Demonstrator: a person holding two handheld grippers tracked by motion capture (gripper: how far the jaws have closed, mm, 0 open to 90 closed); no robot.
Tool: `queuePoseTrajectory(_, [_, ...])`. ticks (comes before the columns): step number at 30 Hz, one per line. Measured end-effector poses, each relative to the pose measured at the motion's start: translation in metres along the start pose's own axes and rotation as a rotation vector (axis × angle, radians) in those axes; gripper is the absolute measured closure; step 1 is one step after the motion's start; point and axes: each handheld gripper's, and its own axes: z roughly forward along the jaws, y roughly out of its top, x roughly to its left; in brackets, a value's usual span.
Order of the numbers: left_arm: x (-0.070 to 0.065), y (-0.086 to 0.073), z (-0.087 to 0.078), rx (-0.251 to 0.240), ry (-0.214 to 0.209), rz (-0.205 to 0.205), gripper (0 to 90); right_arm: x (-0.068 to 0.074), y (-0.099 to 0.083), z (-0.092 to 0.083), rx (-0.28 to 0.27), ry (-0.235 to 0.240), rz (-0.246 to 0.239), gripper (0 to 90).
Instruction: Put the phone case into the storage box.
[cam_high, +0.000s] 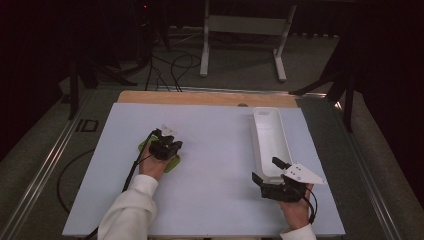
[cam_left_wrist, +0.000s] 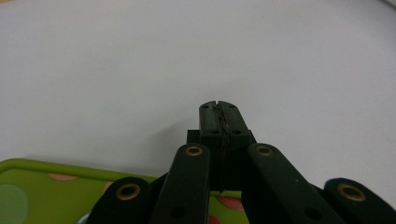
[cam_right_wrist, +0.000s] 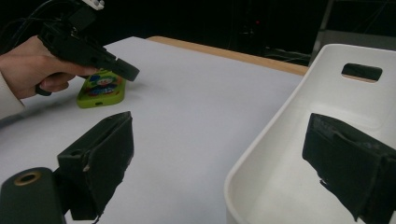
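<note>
The green case (cam_high: 172, 162), a flat lime-coloured thing with a cartoon print and coloured dots on its face, lies flat on the white board (cam_high: 215, 150), well to the left of the white bin (cam_high: 270, 142) and nearer the person's side than the bin's far end. In the right gripper view the green case (cam_right_wrist: 100, 91) shows a small slot in its near edge. The left gripper (cam_high: 167, 145) hangs just above the green case, its black body covering much of it from the high view, and whether it touches the case I cannot tell. In the left gripper view its jaws are clenched tight together with nothing between them, and the left gripper (cam_left_wrist: 218, 114) points past the green case (cam_left_wrist: 56, 191) toward bare board. The right gripper (cam_high: 270, 172) sits at the near end of the white bin, held in the right hand (cam_high: 295, 207), its jaws released and spread wide. In the right gripper view one jaw stands over the board and the other inside the white bin (cam_right_wrist: 280, 154), so they straddle its near wall without pressing on it, and a handle slot shows in the bin's far wall
</note>
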Motion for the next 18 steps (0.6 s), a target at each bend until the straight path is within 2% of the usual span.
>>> queuePoseTrajectory(6, [0.0003, -0.0024, 0.0029, 0.033, -0.011, 0.001, 90.0, 0.0005, 0.0001, 0.0, 0.002, -0.002, -0.001, 8.8])
queuePoseTrajectory(11, [0.0032, -0.0045, 0.0048, 0.052, -0.018, -0.03, 90.0, 0.0001, -0.0004, 0.0006, 0.005, -0.008, -0.001, 8.8])
queuePoseTrajectory(15, [0.0014, -0.0079, 0.0082, 0.084, -0.007, -0.028, 90.0, 0.0003, -0.0003, 0.0003, 0.005, -0.009, 0.0, 8.8])
queuePoseTrajectory(18, [0.0017, -0.0098, 0.0076, 0.085, -0.012, -0.032, 90.0, 0.0001, -0.0002, -0.0005, 0.005, -0.009, 0.002, 8.8])
